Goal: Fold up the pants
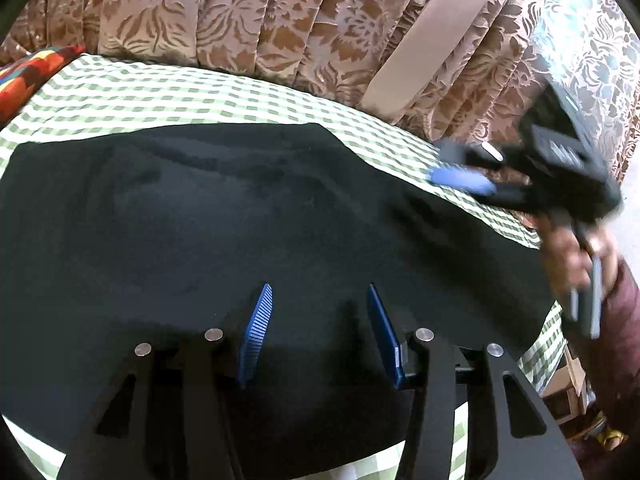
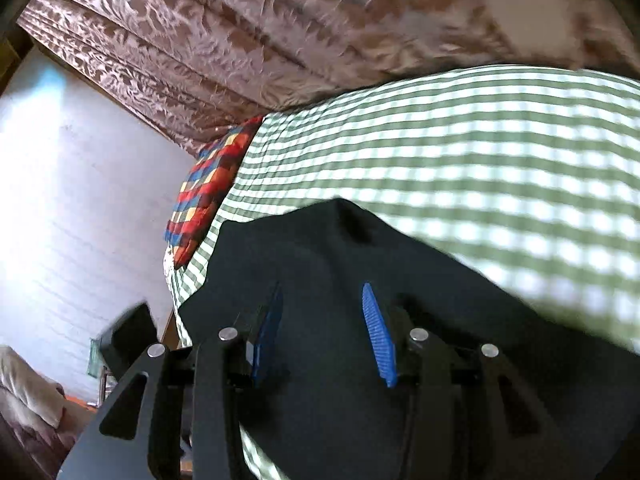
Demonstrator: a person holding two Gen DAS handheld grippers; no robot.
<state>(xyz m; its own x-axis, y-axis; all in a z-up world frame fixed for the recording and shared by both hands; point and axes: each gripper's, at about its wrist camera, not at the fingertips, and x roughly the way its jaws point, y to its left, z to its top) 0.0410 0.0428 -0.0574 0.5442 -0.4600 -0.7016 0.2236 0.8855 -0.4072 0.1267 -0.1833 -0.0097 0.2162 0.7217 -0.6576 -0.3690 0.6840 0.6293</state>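
Black pants (image 1: 248,216) lie spread flat on a green-and-white checked sheet (image 1: 192,96). My left gripper (image 1: 320,292) is open just above the near part of the pants, holding nothing. My right gripper (image 2: 322,292) is open over the pants (image 2: 360,360) near one end of them. In the left wrist view the right gripper (image 1: 460,170) is blurred at the right, above the pants' far edge, with a hand holding it.
A patterned brown curtain (image 1: 280,20) hangs behind the bed. A colourful checked pillow (image 1: 28,76) lies at the left end; it also shows in the right wrist view (image 2: 212,184). A white wall (image 2: 72,200) and a dark box (image 2: 128,336) are beyond the bed's edge.
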